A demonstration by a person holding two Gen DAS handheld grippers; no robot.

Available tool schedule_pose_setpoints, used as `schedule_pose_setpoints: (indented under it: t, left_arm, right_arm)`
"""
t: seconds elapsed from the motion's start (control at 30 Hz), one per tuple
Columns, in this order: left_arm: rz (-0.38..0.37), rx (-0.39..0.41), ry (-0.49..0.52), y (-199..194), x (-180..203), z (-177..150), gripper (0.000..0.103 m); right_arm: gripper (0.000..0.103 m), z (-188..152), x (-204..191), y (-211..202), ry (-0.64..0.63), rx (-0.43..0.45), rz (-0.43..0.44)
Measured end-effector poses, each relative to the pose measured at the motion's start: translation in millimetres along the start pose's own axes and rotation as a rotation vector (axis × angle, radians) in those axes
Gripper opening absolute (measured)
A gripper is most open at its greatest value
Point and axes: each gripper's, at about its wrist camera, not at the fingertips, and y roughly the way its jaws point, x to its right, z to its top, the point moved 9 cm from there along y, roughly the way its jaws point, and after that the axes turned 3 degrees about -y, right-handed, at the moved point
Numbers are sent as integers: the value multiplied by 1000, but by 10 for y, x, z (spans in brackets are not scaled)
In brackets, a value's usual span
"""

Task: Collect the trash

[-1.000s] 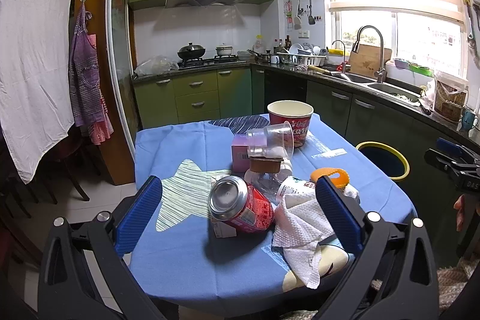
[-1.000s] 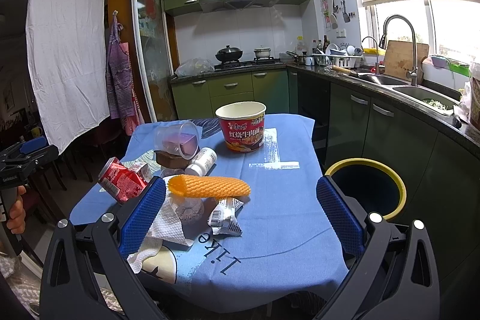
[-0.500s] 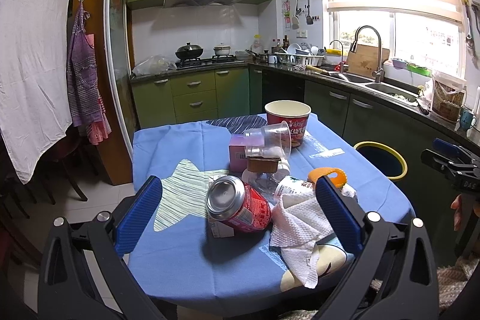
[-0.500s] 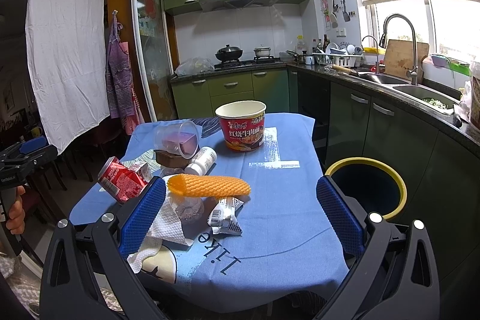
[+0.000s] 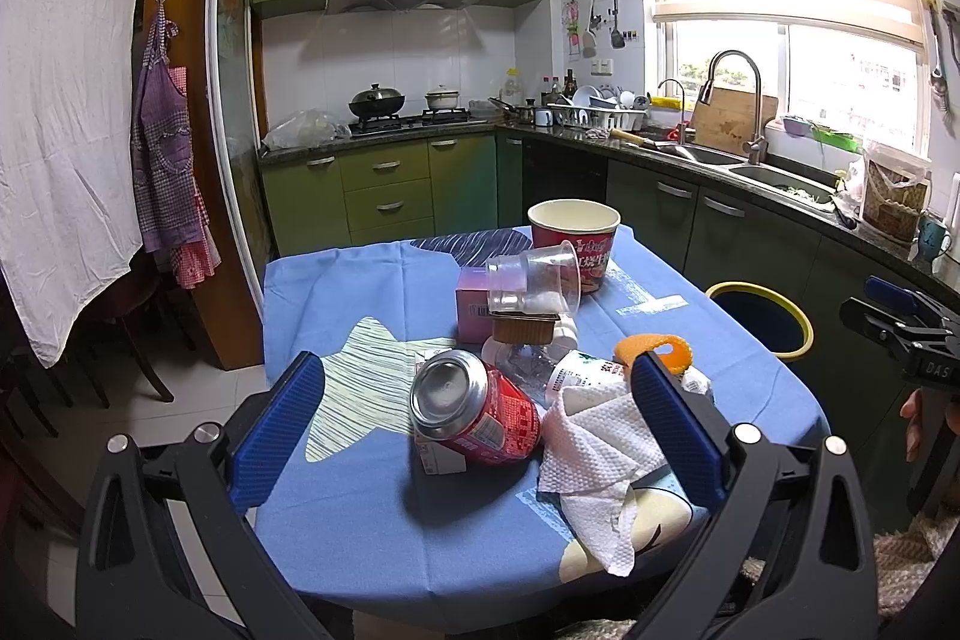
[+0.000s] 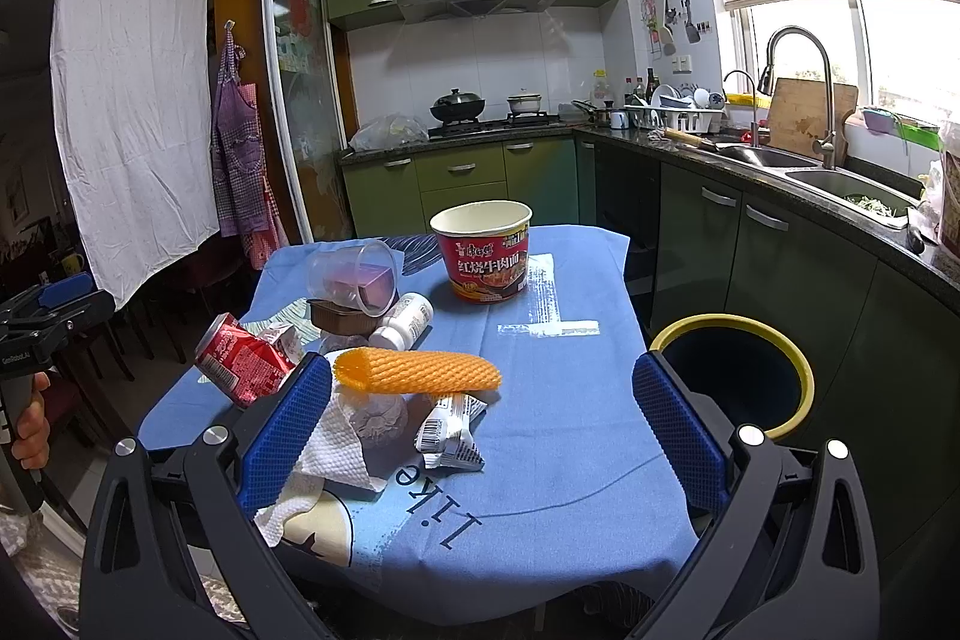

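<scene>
can (image 5: 474,409): shiny metal
towel (image 5: 600,451): embossed paper
net (image 6: 417,379): orange foam mesh
tablecloth (image 6: 570,436): matt blue cloth
pads (image 6: 285,439): textured blue rubber

Centre of the left wrist frame, the soda can (image 5: 474,409) lies on its side on the table (image 5: 336,292), paper towel (image 5: 600,448) just right of it. Above them, the plastic cup (image 5: 534,280) sits on a small tray (image 5: 523,329), noodle bowl (image 5: 573,235) behind. Trash bin (image 5: 762,319) stands at right, beside the table.
</scene>
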Motion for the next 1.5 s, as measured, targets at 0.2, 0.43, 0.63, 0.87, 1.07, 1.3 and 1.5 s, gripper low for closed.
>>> schedule_pose_setpoints:
  t: [0.2, 0.43, 0.63, 0.87, 1.07, 1.3, 1.5]
  left_arm:
    - [1, -2, -3, 3, 3, -6, 97]
    - [-4, -3, 3, 9, 39, -25, 97]
    - [-10, -9, 1, 36, 23, -32, 97]
    - [-13, -12, 5, 64, 23, -39, 97]
    - [-20, -26, 6, 135, 38, -44, 97]
    - [-35, -57, 0, 325, 34, -43, 97]
    - [-52, -88, 2, 531, 11, 39, 97]
  right_arm:
    - [99, -10, -4, 13, 0, -1, 0]
    - [99, -18, -6, 34, 1, -2, 0]
    - [99, -26, -9, 41, 2, -2, 2]
    - [99, -35, -12, 54, 3, -4, 3]
    - [99, -59, 2, 121, 9, -21, 3]
    - [99, -64, 44, 302, 3, -61, 1]
    - [99, 198, 68, 445, -55, -82, 16]
